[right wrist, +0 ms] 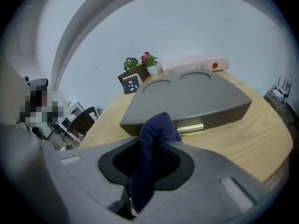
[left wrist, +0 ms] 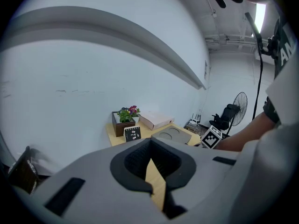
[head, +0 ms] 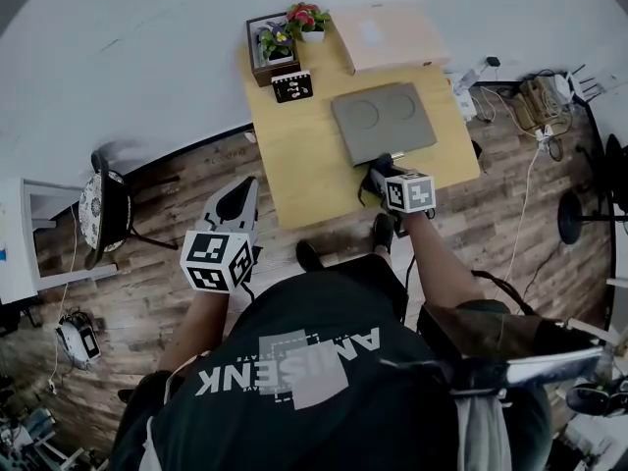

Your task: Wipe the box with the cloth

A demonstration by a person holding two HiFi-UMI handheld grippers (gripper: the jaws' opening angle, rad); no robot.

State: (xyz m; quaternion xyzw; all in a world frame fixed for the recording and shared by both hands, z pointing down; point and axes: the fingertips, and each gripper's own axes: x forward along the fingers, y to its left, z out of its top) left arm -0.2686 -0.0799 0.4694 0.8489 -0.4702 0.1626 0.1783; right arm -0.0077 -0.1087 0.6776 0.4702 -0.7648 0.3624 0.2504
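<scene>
The right tool (right wrist: 148,164) is clamped on a dark blue cloth (right wrist: 153,136), whose bunched end pokes up just in front of the flat grey box with two round recesses (right wrist: 187,94). The box lies mid-tabletop (head: 299,170), its near side towards the front edge, where that tool meets it. The left tool (left wrist: 152,174) hangs off the tabletop's front-left corner, jaws nearly together, holding nothing.
</scene>
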